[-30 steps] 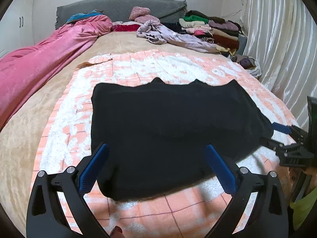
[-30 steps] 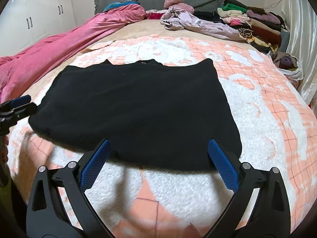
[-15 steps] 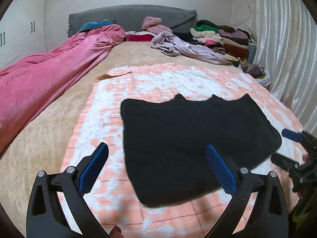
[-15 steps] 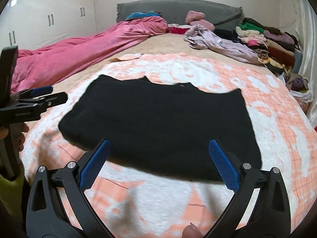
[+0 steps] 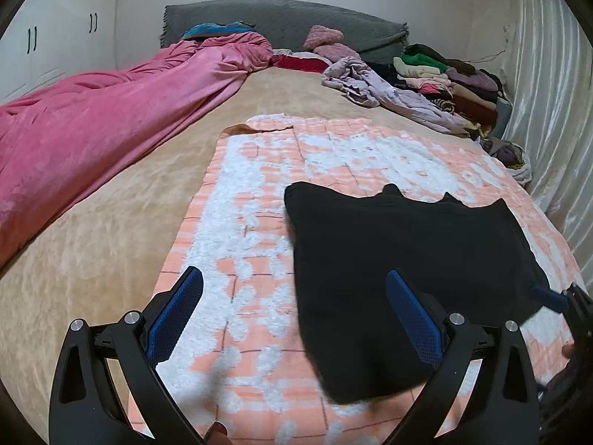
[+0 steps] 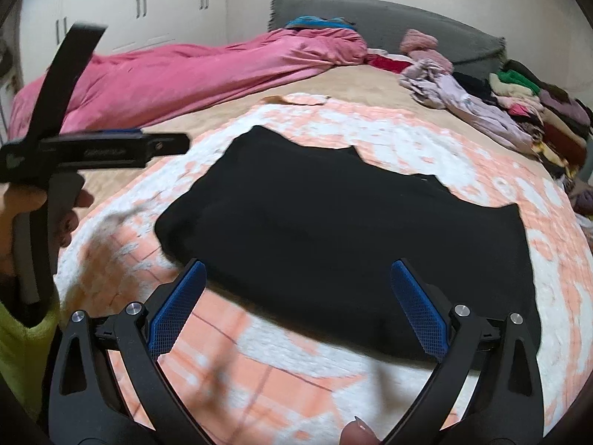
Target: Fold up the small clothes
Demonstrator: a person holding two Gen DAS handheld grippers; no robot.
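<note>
A black garment (image 5: pixel 404 270) (image 6: pixel 344 233) lies flat, folded into a rough rectangle, on the orange-and-white blanket (image 5: pixel 259 200) (image 6: pixel 407 141). My left gripper (image 5: pixel 294 309) is open and empty, raised above the blanket just left of the garment's near corner. My right gripper (image 6: pixel 298 306) is also open and empty, hovering over the garment's near edge. The left gripper appears at the left of the right wrist view, held in a hand (image 6: pixel 44 200). A blue fingertip (image 5: pixel 548 294) of the right gripper shows at the right edge of the left wrist view.
A pink duvet (image 5: pixel 111 118) runs along the left of the bed. Stacked folded clothes (image 5: pixel 456 81) and a crumpled lilac garment (image 5: pixel 385 92) lie by the grey headboard (image 5: pixel 281 22). White wardrobe doors (image 6: pixel 148 11) stand to the left, a curtain (image 5: pixel 552 92) to the right.
Both grippers have pulled back and up from the garment and swung left. The left gripper now sits off the garment's left side. The garment has not changed shape.
</note>
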